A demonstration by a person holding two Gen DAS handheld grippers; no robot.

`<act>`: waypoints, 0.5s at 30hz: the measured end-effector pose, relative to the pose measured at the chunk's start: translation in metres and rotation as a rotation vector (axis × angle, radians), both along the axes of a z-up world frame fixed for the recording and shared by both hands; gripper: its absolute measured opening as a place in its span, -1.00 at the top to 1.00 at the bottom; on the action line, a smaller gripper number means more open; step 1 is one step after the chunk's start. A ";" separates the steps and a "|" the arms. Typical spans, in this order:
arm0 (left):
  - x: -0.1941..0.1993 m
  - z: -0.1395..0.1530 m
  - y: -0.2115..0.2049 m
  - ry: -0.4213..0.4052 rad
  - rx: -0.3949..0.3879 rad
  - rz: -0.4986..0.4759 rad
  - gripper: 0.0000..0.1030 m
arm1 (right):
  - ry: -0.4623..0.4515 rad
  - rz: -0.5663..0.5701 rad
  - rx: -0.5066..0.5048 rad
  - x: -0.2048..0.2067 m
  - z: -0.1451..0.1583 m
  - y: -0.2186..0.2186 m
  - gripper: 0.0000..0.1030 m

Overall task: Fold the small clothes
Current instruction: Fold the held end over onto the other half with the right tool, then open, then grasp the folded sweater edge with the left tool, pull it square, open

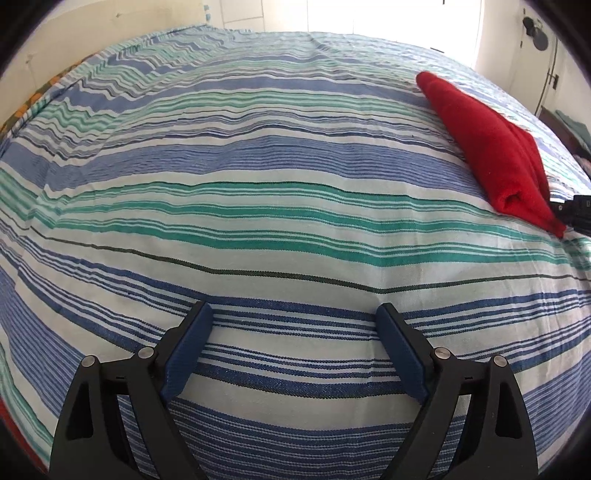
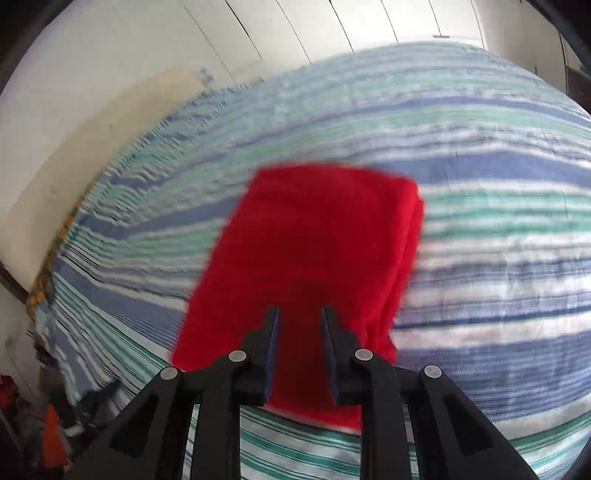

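Observation:
A red folded cloth lies on the striped bedsheet at the right in the left wrist view. My left gripper is open and empty, low over the sheet, well left of the cloth. In the right wrist view, which is blurred, the red cloth lies folded in a long rectangle straight ahead. My right gripper is over its near end, jaws a small way apart with red cloth showing between them. I cannot tell if they hold it. The right gripper's black body shows at the cloth's near end.
The striped sheet covers the whole bed. A cream wall and white panels stand behind the bed's far left edge. Clutter, some of it orange, lies on the floor at the lower left. A bright window is beyond the bed.

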State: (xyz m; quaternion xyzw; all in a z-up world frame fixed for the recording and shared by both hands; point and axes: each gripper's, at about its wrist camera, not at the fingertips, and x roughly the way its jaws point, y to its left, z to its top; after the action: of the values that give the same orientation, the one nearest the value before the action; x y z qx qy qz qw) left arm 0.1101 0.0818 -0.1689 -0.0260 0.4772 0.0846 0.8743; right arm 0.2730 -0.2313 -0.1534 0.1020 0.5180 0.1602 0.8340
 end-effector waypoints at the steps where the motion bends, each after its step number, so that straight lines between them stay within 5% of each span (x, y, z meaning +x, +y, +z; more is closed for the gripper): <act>1: 0.001 0.006 0.001 0.029 -0.006 -0.004 -0.75 | 0.014 -0.014 0.025 -0.004 -0.008 -0.005 0.84; 3: 0.006 0.022 0.002 0.034 -0.062 -0.015 -0.74 | -0.022 -0.023 0.056 -0.014 0.006 -0.010 0.83; 5: 0.019 0.045 -0.001 -0.021 -0.168 -0.036 -0.75 | -0.046 -0.024 0.100 -0.018 0.026 -0.017 0.60; 7: 0.046 0.065 -0.012 -0.057 -0.242 -0.064 -0.77 | -0.097 -0.039 0.130 -0.014 0.045 -0.030 -0.19; 9: 0.085 0.076 -0.029 -0.057 -0.316 -0.124 -0.88 | -0.131 -0.077 0.181 -0.001 0.057 -0.046 -0.45; 15: 0.175 0.036 -0.070 0.113 -0.375 -0.206 -0.89 | -0.014 -0.213 0.345 0.078 0.022 -0.076 -0.45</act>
State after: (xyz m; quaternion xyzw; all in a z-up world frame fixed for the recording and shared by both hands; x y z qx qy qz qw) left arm 0.2855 0.0116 -0.1326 -0.1346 0.5328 -0.0940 0.8301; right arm 0.3505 -0.3073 -0.1318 0.2964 0.4633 0.1579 0.8201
